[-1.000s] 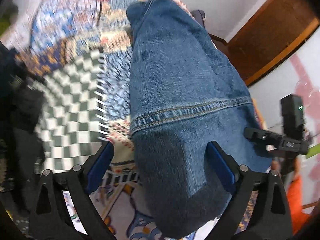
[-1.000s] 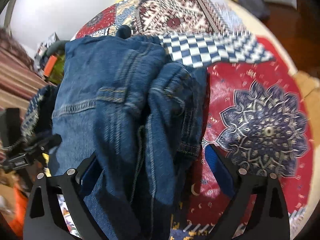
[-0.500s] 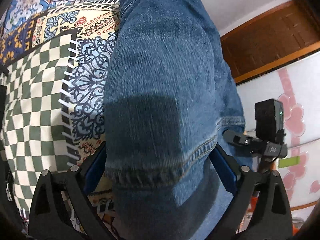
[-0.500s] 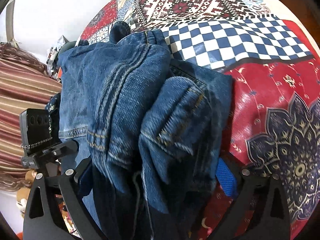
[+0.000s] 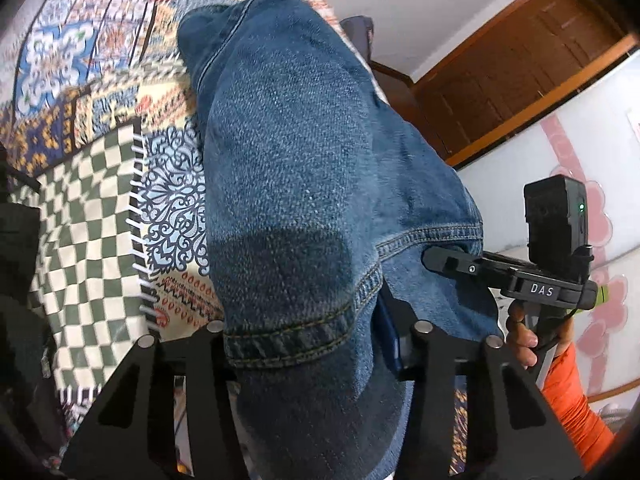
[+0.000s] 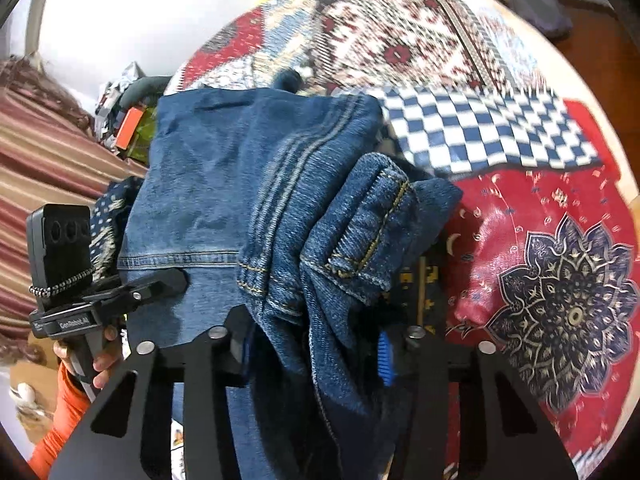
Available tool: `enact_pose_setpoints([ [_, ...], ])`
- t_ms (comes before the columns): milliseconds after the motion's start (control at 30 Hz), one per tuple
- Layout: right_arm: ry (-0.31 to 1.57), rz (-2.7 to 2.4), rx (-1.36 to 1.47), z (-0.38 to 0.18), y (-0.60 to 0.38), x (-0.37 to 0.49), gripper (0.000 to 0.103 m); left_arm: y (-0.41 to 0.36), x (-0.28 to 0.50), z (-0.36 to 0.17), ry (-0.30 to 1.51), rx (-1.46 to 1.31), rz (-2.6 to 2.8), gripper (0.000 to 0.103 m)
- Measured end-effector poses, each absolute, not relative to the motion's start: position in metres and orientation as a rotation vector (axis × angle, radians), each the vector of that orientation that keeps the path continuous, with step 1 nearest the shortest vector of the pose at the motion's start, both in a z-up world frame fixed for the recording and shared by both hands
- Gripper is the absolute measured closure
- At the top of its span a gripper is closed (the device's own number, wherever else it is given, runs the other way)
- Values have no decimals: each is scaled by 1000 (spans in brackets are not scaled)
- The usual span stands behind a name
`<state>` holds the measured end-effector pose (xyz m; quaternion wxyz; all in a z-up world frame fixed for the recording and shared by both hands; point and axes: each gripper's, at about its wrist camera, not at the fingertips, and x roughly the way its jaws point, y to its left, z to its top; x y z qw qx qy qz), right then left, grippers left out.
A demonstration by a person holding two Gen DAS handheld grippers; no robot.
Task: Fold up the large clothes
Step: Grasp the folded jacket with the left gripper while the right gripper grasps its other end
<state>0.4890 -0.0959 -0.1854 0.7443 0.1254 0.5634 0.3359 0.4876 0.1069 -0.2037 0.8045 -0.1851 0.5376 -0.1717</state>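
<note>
A pair of blue denim jeans (image 5: 304, 168) hangs over a patchwork bedspread (image 5: 80, 60). My left gripper (image 5: 308, 344) is shut on a hemmed edge of the jeans, its jaws drawn close around the cloth. In the right wrist view the jeans (image 6: 224, 184) bunch up with a thick seamed fold in front. My right gripper (image 6: 316, 348) is shut on that bunched denim. Each gripper shows in the other's view: the right one (image 5: 520, 276) at the right, the left one (image 6: 104, 292) at the left, both beside the jeans.
The bedspread has a green checked patch (image 5: 80, 240), a blue checked patch (image 6: 480, 132) and a red patch with a dark flower (image 6: 560, 300). A wooden door (image 5: 520, 68) stands at the back right. Striped fabric (image 6: 48, 160) and clutter lie at the left.
Both grippers' jaws have closed in on the denim. The jeans have been lifted and shifted, and both views have swung over the bedspread.
</note>
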Motion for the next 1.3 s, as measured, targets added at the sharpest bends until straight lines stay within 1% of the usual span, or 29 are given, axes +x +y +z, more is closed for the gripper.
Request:
enact_pose_setpoints([
  [267,1121,770,228,-117,-86,459,64,142,448,-122,1018,-397,-377,57],
  [433,1036,817,196,-68,-48,448,64,169,418,-70,920,-388,-352,57],
  [667,939,913,161,-18,29,433,64,245,379,-10,816,-391,-262,57],
  [833,914,994,161,-2,89,422,64,307,358,18,775,-378,-168,57],
  [967,928,1050,170,-7,136,425,64,349,348,19,780,-378,-101,57],
  [1100,983,1088,187,-30,183,433,64,389,344,2,805,-409,-34,57],
  [1167,1023,1097,186,-47,206,437,64,410,343,-15,828,-424,-11,57],
  [1300,1115,1097,162,-87,244,450,64,450,354,-71,911,-487,39,56],
])
